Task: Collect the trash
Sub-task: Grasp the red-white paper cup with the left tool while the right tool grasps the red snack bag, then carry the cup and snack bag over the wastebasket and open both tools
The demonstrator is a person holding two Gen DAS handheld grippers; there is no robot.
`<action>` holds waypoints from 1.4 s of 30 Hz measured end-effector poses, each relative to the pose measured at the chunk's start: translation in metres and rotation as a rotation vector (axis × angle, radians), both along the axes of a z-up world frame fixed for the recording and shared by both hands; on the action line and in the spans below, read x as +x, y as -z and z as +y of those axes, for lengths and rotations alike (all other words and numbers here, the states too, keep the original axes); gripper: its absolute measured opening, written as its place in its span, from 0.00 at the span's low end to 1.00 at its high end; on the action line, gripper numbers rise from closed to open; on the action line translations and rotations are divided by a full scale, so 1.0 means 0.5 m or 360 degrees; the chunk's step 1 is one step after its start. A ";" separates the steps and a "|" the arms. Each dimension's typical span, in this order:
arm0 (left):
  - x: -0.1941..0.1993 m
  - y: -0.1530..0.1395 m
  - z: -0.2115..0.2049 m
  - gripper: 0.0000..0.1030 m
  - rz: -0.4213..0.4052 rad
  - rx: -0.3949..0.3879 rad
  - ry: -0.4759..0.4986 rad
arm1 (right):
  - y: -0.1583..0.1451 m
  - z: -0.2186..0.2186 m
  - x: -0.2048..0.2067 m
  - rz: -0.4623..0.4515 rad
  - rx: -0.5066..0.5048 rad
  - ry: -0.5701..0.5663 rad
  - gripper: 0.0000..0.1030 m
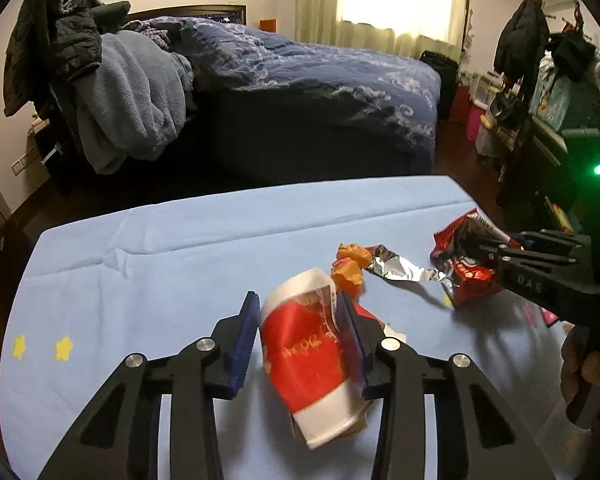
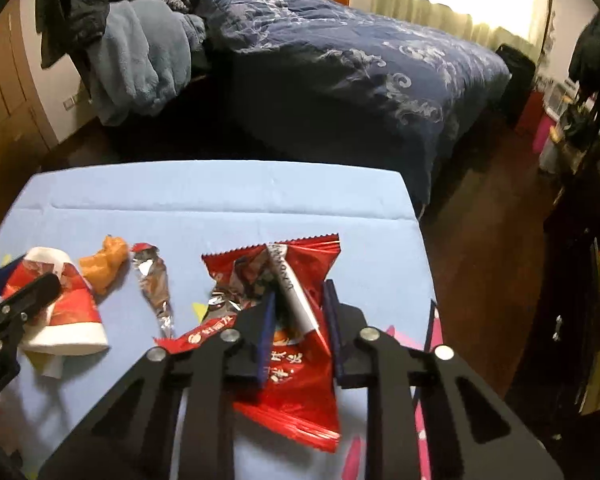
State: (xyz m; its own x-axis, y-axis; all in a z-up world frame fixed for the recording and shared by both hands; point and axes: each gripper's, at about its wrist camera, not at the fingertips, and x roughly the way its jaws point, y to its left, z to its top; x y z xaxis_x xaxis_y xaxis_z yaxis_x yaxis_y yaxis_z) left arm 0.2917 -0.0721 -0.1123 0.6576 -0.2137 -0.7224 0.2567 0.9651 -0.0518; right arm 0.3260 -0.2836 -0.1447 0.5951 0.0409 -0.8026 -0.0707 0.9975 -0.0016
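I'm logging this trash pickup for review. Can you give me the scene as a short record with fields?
surface: table with light blue cloth
left gripper: open around red-and-white paper cup, which lies on its side
right gripper: jaws either side of red snack wrapper, grip unclear
loose on cloth: orange toy figure, silver foil wrapper
background: bed with dark blue duvet

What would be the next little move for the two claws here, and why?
Probably closing the left gripper on the crushed red-and-white paper cup: its jaws already straddle the cup, with a gap on one side. The right gripper looks closed on the red snack wrapper, so I'd expect both pieces to be lifted next.
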 end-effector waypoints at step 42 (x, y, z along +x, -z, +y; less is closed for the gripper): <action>-0.156 -0.111 0.058 0.26 -0.0241 -0.0190 -0.0046 | -0.072 -0.006 -0.133 -0.0085 0.0233 -0.0040 0.19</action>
State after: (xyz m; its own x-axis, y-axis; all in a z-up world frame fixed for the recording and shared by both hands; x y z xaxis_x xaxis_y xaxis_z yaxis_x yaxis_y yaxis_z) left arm 0.2139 -0.0430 -0.0567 0.7640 -0.2712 -0.5854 0.2423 0.9616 -0.1293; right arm 0.2593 -0.2865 -0.1088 0.6338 0.1704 -0.7545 -0.0994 0.9853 0.1391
